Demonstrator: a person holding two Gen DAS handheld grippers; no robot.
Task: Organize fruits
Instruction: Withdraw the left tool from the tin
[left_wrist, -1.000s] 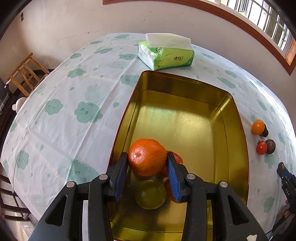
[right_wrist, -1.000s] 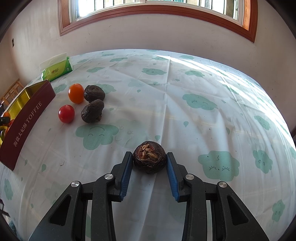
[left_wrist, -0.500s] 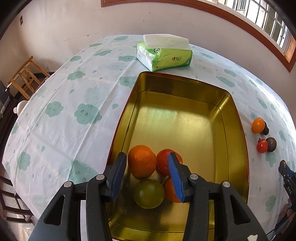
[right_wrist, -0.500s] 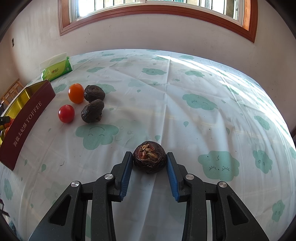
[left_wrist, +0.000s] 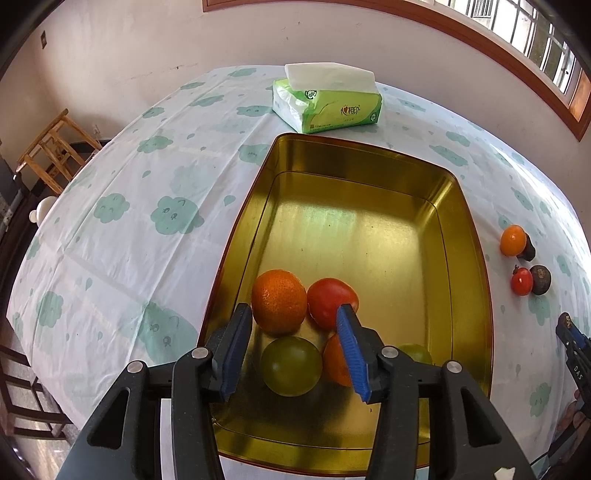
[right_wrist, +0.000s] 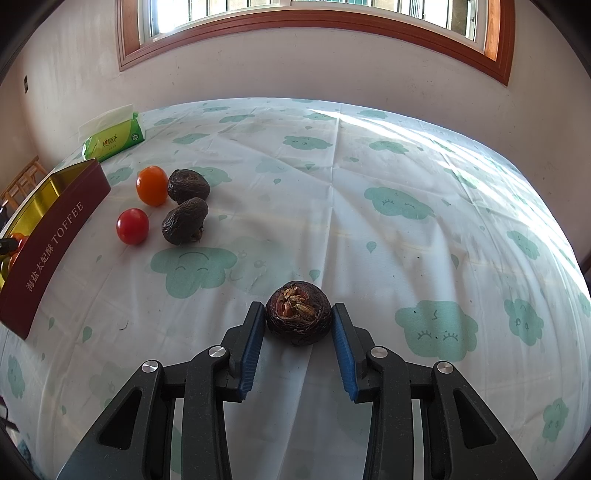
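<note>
My left gripper hovers over the near end of the gold tin. Its jaws are opening and nothing is pressed between them. Below them an orange lies in the tin beside a red tomato, a green fruit and another orange fruit. My right gripper is shut on a dark wrinkled fruit that rests on the tablecloth. Farther left on the cloth lie a small orange, a red tomato and two dark fruits.
A green tissue pack stands just beyond the tin's far end. The tin's maroon side faces the loose fruits. A wooden chair stands off the table's left edge. The cloud-print cloth stretches wide to the right.
The left jaws have spread and the orange has dropped out of them into the tin beside the red tomato. The right gripper and its dark fruit have not moved.
</note>
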